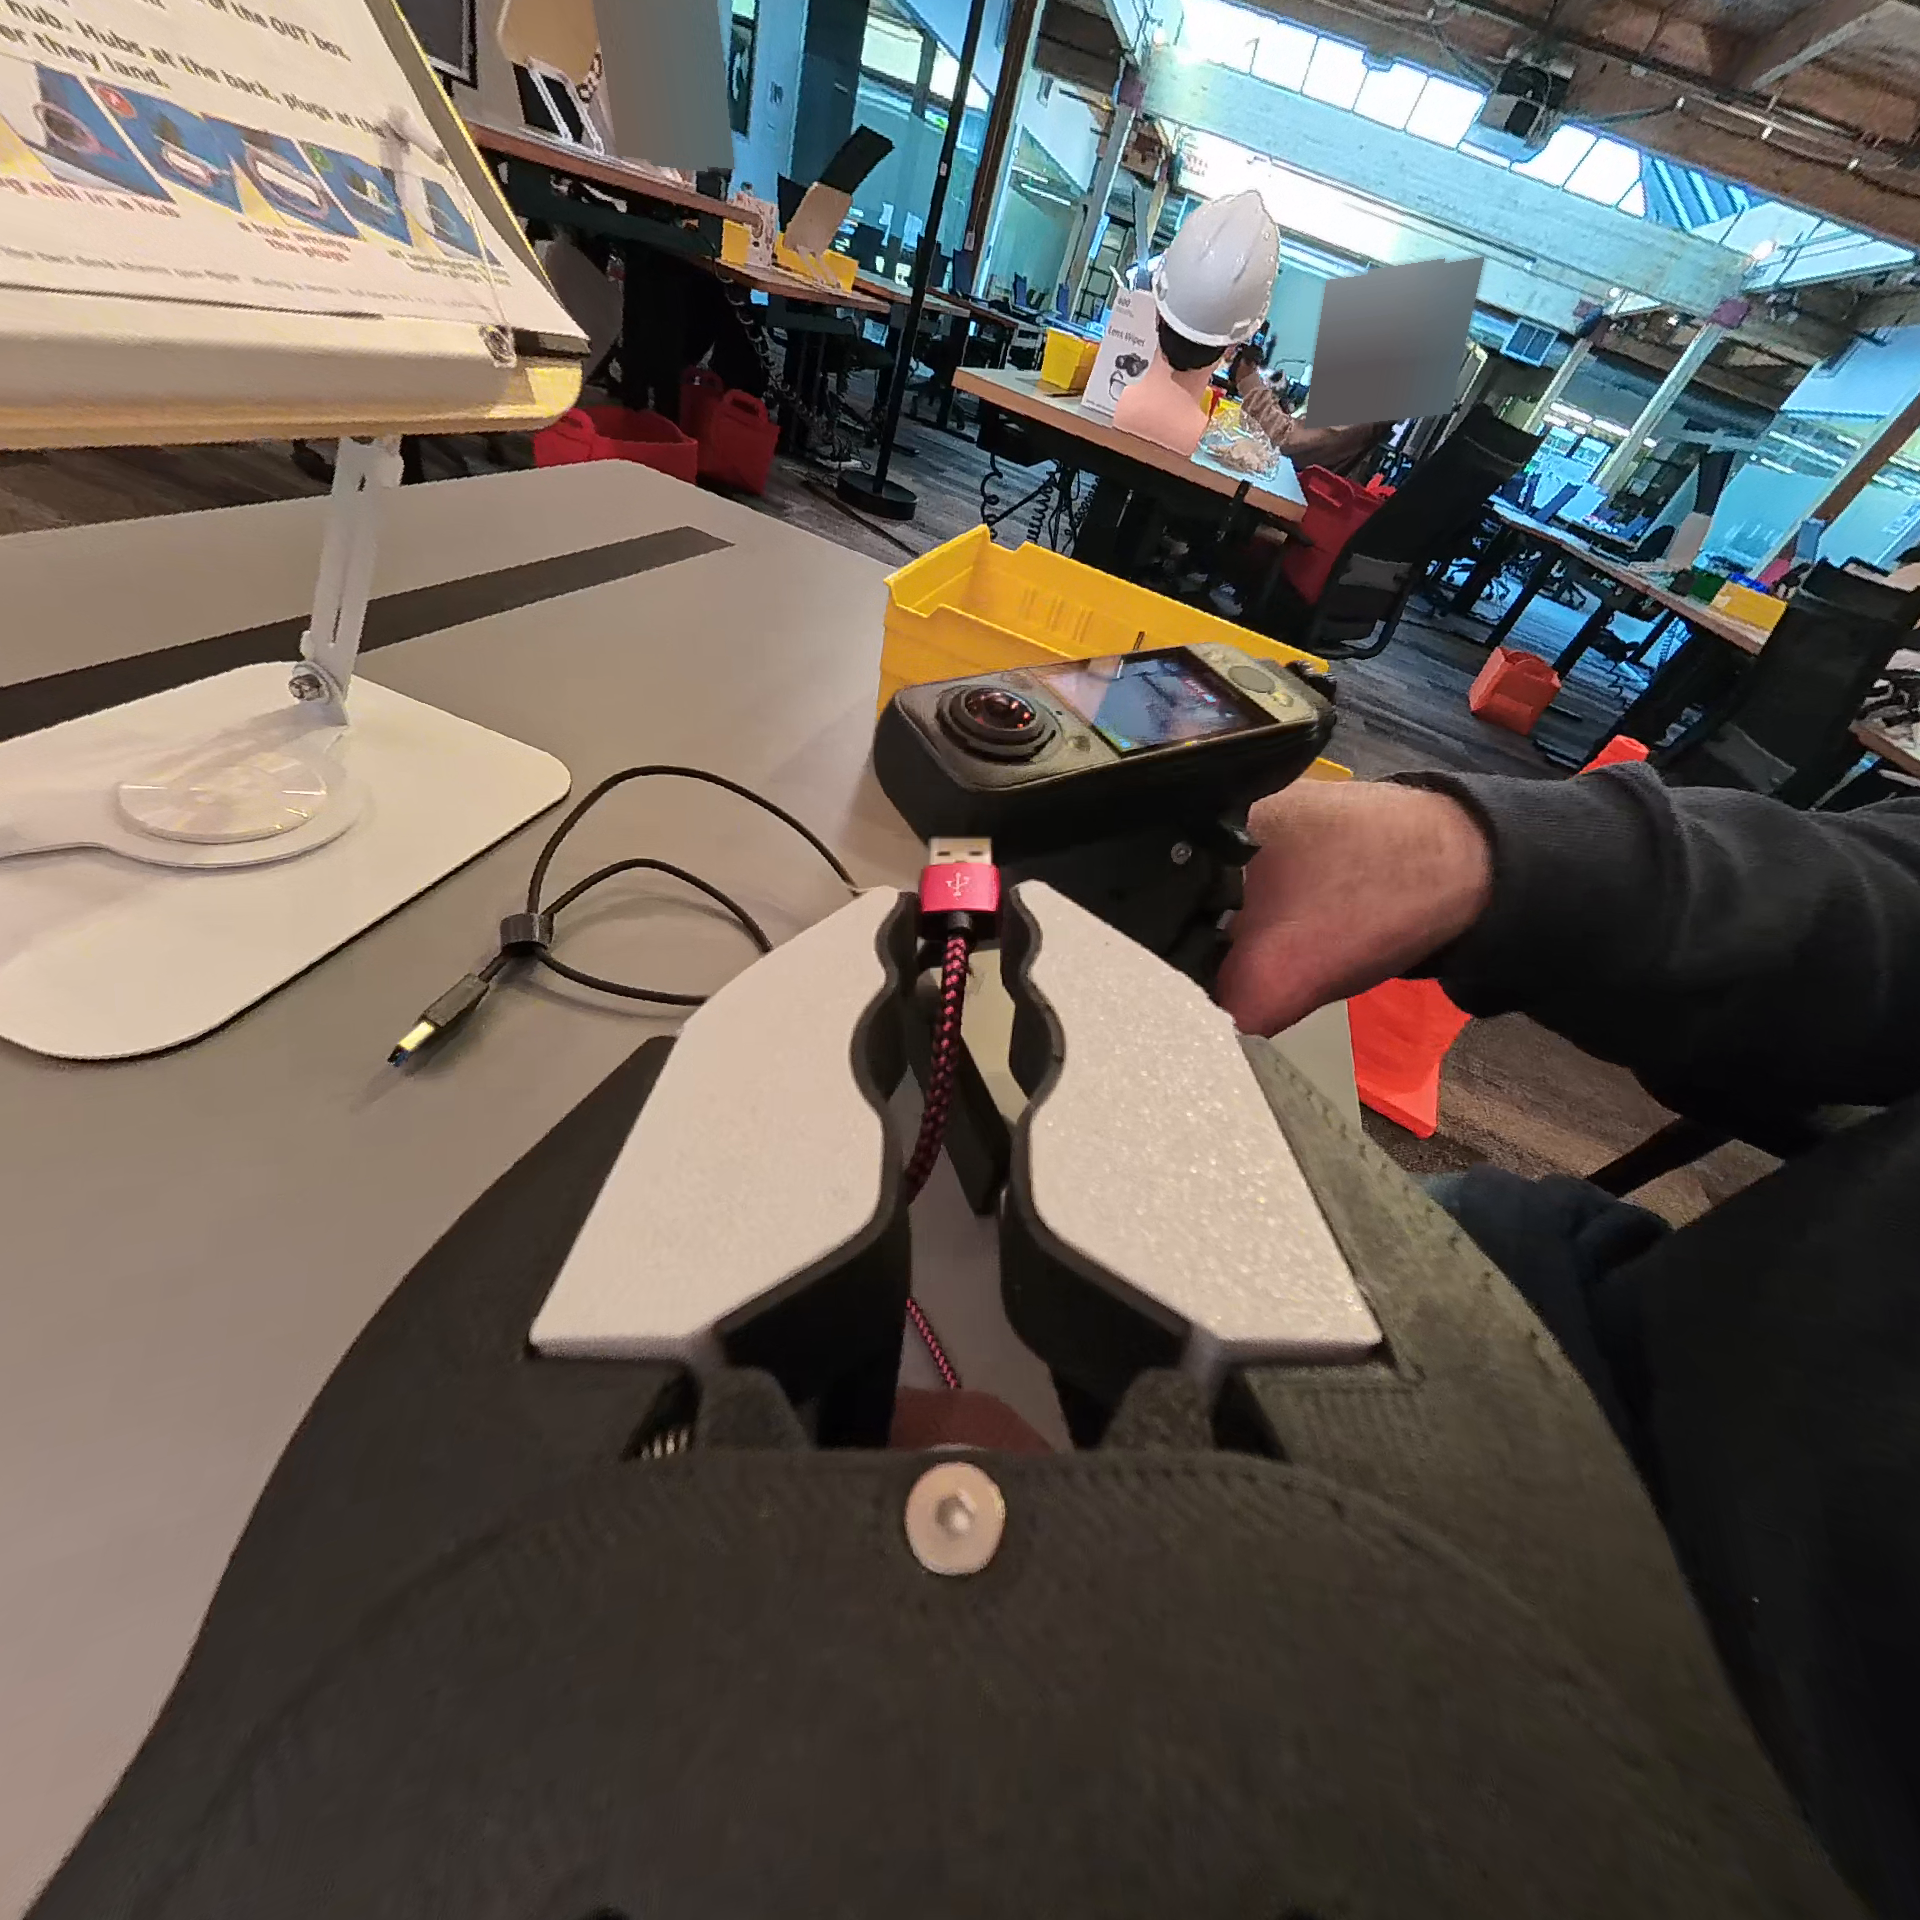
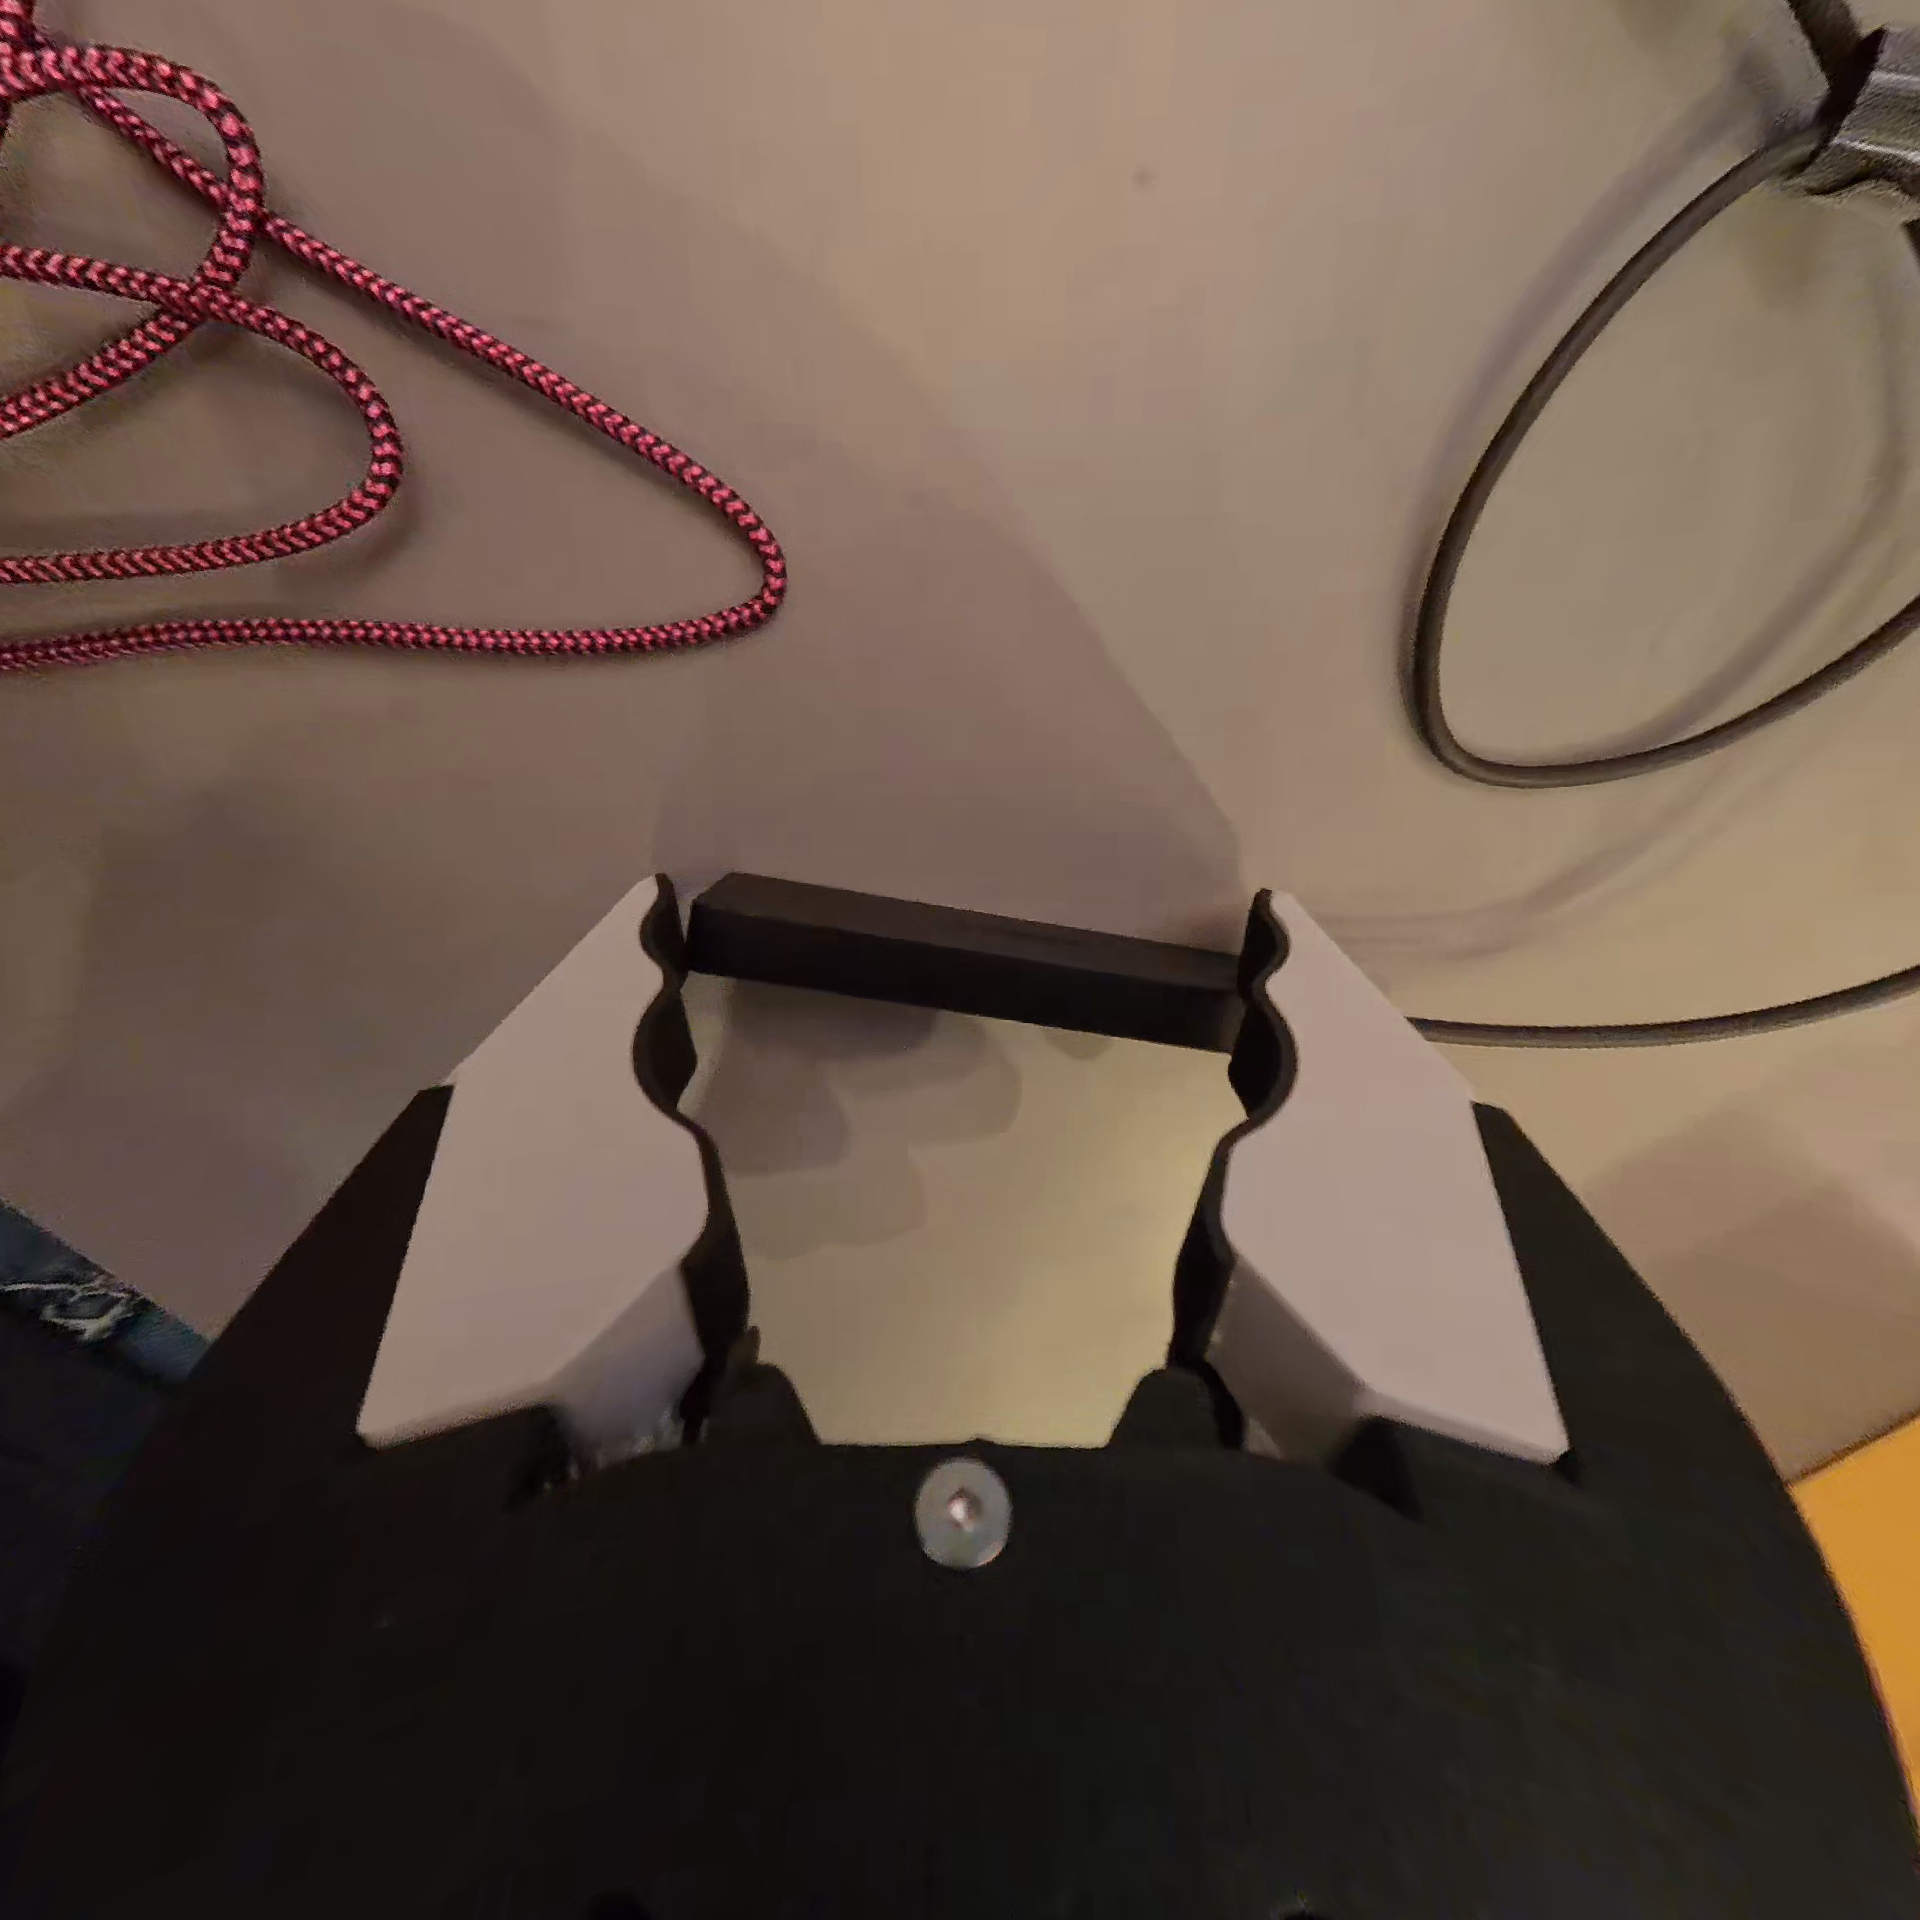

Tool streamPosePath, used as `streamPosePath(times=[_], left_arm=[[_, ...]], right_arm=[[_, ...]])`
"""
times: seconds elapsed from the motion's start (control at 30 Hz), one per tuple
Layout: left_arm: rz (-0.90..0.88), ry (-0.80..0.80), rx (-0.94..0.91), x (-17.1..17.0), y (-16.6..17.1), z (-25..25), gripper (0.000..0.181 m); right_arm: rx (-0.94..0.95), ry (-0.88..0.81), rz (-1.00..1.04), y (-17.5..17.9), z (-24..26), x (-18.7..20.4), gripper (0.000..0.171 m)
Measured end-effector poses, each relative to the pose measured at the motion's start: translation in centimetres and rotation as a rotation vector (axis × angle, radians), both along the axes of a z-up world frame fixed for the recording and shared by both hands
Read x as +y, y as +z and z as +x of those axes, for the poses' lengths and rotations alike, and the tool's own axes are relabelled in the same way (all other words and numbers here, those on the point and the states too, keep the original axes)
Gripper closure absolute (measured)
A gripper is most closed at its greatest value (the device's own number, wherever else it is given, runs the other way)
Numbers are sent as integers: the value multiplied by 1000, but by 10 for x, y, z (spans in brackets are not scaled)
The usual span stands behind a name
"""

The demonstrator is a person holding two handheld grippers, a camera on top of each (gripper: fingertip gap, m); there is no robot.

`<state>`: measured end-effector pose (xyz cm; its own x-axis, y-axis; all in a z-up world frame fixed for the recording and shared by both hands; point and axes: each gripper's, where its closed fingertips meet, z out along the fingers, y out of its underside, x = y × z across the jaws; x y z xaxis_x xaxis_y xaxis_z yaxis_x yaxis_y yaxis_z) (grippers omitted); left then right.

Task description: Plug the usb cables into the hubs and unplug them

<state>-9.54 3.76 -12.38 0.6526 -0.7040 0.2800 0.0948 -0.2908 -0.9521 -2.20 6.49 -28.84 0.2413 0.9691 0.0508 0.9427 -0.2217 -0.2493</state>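
Pinching the red USB plug (image 1: 958, 885) in our left gripper (image 1: 954, 914) and clamping the black hub (image 2: 961, 975) endwise in our right gripper (image 2: 961, 971) above the worktop (image 2: 1039, 416), we risk the slack braided cable (image 2: 364, 416) snagging, skewing insertion.

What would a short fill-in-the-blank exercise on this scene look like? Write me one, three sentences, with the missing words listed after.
1. The left tool is shut on the plug of the ____ braided cable.
2. The right tool grips a long black hub by its two ____.
3. The bin behind the right tool's camera is ____ in colour.

Missing words: red; ends; yellow
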Motion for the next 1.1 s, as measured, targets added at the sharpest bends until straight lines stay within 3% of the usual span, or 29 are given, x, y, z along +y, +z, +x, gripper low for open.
streamPosePath(times=[0.2,0.37,0.63,0.83,1.1], left_arm=[[-3,4,-10,0,-1,-3,166],[-5,4,-17,0,-1,-3,166],[-19,3,-22,1,-5,-1,166],[-23,-2,-23,1,-7,2,166],[-20,8,-26,2,-6,-3,167]], right_arm=[[-17,113,9,2,14,-4,78],[-57,205,12,3,52,-4,77],[-70,307,49,23,110,8,60],[-87,441,51,32,119,14,43],[-203,449,-7,16,127,32,47]])
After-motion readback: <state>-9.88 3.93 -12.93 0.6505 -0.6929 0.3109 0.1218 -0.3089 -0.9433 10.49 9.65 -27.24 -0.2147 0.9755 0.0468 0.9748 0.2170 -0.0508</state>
